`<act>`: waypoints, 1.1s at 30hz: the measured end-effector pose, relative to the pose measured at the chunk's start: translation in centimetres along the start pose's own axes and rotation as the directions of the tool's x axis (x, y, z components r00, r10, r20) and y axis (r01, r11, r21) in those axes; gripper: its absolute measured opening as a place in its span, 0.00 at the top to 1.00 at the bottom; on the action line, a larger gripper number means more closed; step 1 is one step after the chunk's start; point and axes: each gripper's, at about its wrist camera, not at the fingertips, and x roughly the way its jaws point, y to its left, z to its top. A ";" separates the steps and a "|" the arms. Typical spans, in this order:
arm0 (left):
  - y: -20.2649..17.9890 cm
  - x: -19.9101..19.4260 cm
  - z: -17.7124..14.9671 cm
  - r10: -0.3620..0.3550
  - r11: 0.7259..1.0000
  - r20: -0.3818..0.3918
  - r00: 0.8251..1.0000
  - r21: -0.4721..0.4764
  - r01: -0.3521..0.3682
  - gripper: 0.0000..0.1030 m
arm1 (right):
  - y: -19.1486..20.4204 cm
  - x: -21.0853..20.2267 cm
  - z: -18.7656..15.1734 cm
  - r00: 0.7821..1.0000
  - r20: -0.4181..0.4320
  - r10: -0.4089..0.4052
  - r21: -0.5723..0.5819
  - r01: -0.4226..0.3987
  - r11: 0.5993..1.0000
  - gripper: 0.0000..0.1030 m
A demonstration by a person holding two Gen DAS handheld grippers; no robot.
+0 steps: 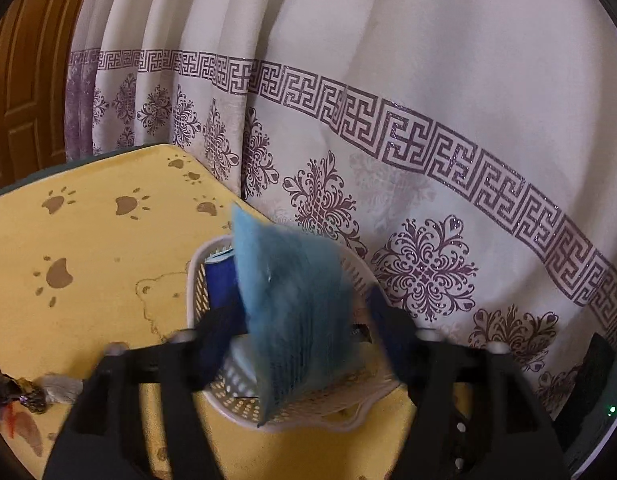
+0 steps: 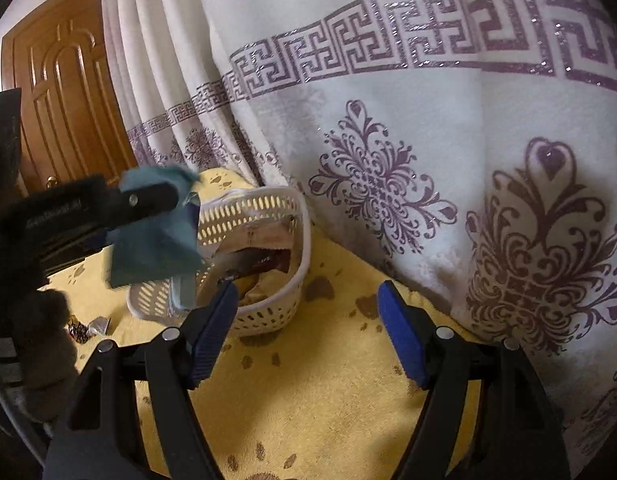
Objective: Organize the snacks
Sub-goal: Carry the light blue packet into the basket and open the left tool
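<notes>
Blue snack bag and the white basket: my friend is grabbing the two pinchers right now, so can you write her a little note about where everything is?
Left gripper: fingers open. The blurred blue packet is between them, over the white basket, and the pads look clear of it.
Right gripper: open and empty, beside the basket.
Done: brown snack packets are already in the basket.
Left: let the blue packet settle in, then collect the small wrapped snacks lying on the yellow tablecloth.

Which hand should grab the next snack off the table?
Probably the right gripper: open and empty beside the white basket. The left gripper has the blue packet between its fingers over the basket.
</notes>
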 end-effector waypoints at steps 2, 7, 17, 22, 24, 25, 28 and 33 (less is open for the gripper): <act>0.4 -0.5 -0.3 0.014 1.000 0.024 1.000 -0.001 -0.014 0.22 | 0.2 0.2 -0.1 1.000 -0.004 0.003 -0.002 -0.003 1.000 0.28; 1.0 -1.6 -0.3 0.062 0.998 0.031 0.998 0.005 -0.062 0.22 | 0.8 0.4 -0.2 1.000 -0.013 0.024 -0.006 -0.024 1.000 0.28; 1.7 -0.7 -1.9 0.212 0.977 -0.021 0.977 0.042 -0.211 0.19 | 1.5 0.3 -0.6 0.998 -0.029 0.050 -0.005 -0.051 0.999 0.28; 2.5 0.9 -2.3 0.282 0.959 -0.036 0.959 0.036 -0.281 0.18 | 1.5 0.3 -0.8 0.998 -0.033 0.049 -0.008 -0.049 0.999 0.28; 2.8 1.0 -2.2 0.311 0.950 -0.026 0.950 0.043 -0.310 0.16 | 1.5 0.3 -0.7 0.998 -0.033 0.048 -0.009 -0.048 0.999 0.28; 3.1 1.0 -2.2 0.323 0.946 -0.028 0.946 0.040 -0.322 0.16 | 1.5 0.3 -0.7 0.998 -0.033 0.048 -0.009 -0.048 0.999 0.28; 3.8 0.7 -2.3 0.317 0.948 -0.051 0.947 0.012 -0.317 0.16 | 1.5 0.3 -0.7 0.998 -0.034 0.050 -0.009 -0.050 0.999 0.28; 3.5 0.1 -2.7 0.319 0.948 -0.060 0.946 0.007 -0.319 0.16 | 2.1 0.2 -0.7 0.998 -0.037 0.059 -0.020 -0.060 0.998 0.28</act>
